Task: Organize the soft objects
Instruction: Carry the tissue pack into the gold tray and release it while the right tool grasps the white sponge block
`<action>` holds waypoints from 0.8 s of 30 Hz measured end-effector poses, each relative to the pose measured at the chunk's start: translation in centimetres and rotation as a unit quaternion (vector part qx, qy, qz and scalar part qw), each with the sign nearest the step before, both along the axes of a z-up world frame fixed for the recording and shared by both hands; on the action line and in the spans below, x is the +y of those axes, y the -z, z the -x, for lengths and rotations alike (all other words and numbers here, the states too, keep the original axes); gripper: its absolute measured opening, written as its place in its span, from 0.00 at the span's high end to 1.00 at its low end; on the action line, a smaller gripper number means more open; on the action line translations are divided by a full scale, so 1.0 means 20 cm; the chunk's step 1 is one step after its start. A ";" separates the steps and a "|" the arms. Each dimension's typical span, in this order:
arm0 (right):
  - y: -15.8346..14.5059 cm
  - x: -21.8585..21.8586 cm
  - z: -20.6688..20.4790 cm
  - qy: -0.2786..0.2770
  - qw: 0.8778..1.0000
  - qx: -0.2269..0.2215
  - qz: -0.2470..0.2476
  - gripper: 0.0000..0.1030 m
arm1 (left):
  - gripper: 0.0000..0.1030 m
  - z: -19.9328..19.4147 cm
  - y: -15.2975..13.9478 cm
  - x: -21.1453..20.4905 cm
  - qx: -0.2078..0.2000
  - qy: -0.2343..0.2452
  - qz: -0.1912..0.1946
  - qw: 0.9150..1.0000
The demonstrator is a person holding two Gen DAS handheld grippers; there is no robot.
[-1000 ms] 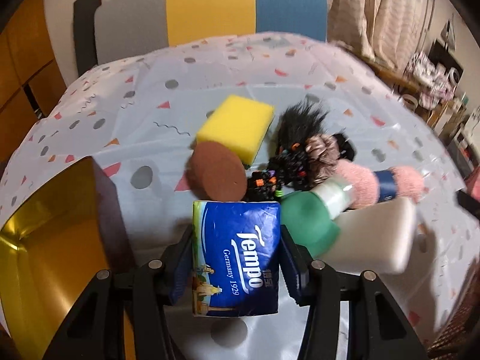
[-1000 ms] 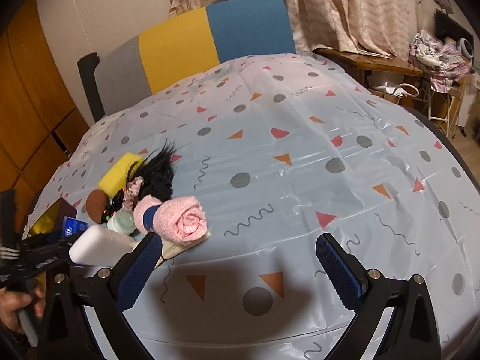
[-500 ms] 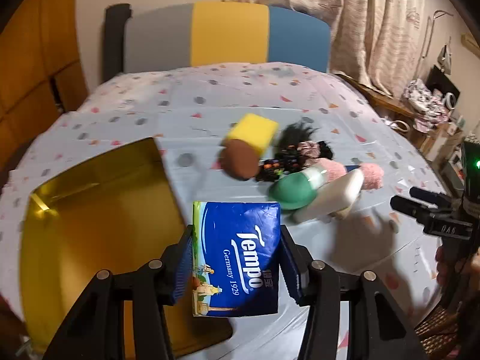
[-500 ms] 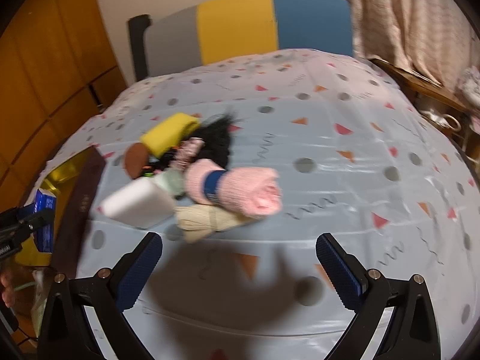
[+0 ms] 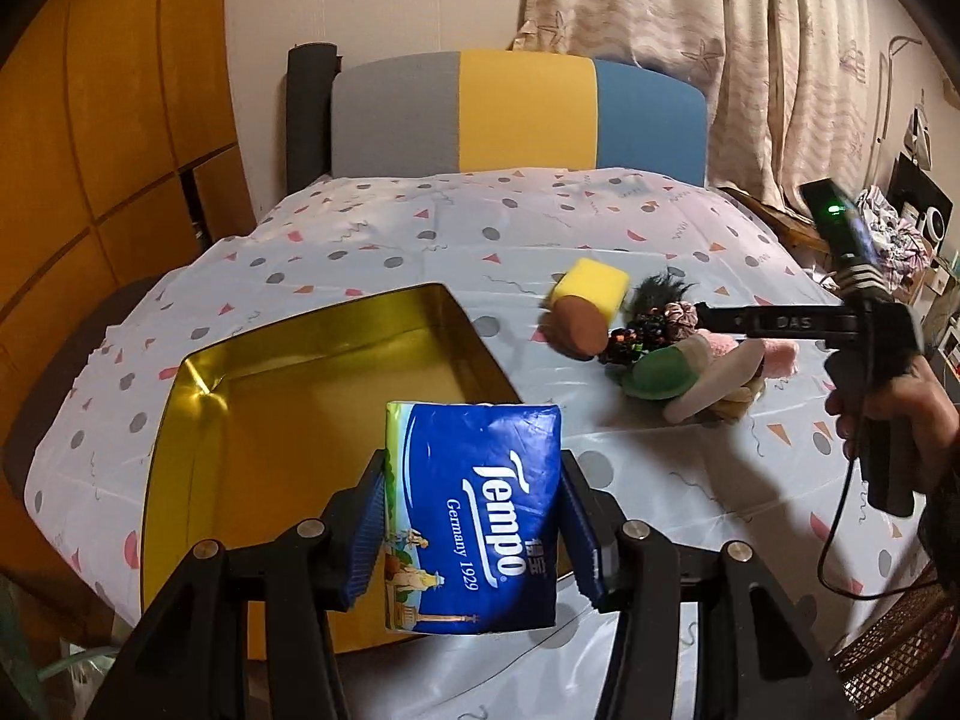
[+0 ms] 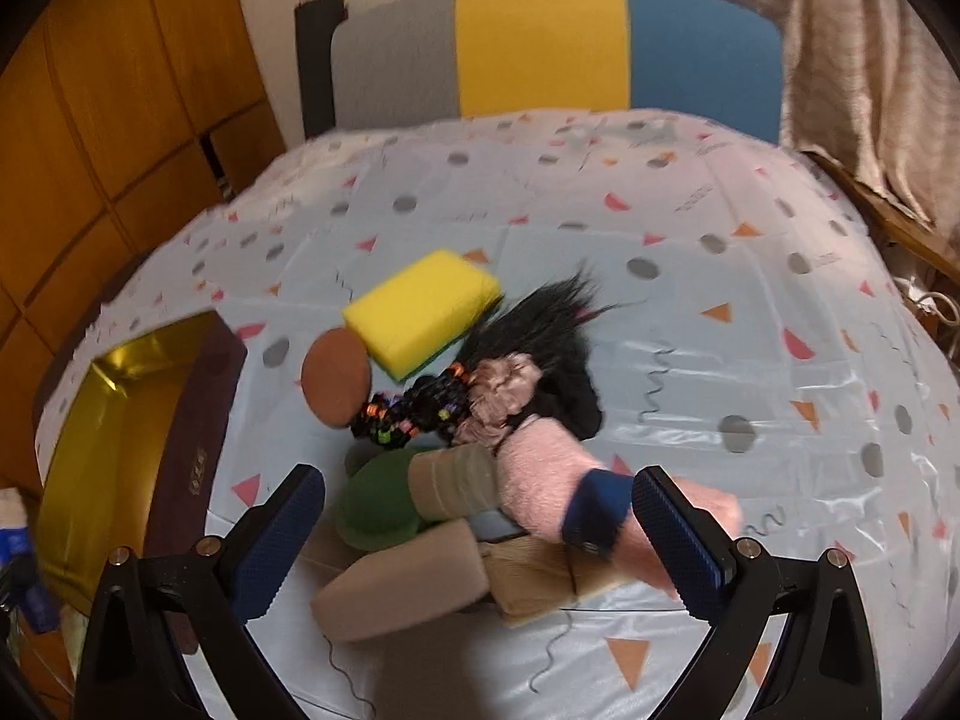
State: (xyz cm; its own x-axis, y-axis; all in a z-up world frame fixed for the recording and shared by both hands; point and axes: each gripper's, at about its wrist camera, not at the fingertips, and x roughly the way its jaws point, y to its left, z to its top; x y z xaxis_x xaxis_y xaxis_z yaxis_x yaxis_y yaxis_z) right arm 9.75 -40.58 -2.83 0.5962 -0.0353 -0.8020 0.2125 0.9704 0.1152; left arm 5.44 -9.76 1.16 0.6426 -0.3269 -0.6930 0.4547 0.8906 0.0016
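Left claw (image 5: 474, 531) clamped on tissue pack (image 5: 474, 516) low centre, hovering by gold box (image 5: 198, 384) at left, right claw (image 6: 477, 540) spread wide over pink towel (image 6: 540, 480); could easily drop the pack outside if released early.

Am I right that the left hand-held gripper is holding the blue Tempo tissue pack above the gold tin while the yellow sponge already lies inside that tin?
Not quite. The left hand-held gripper does hold the tissue pack above the gold tin, but the yellow sponge lies on the tablecloth with the other soft items, outside the tin, as the right wrist view shows.
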 end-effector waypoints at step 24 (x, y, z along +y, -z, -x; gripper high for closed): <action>-0.03 0.10 0.14 -0.096 0.993 0.065 0.036 0.00 | 0.49 -0.04 0.11 0.31 0.039 -0.060 0.034 0.997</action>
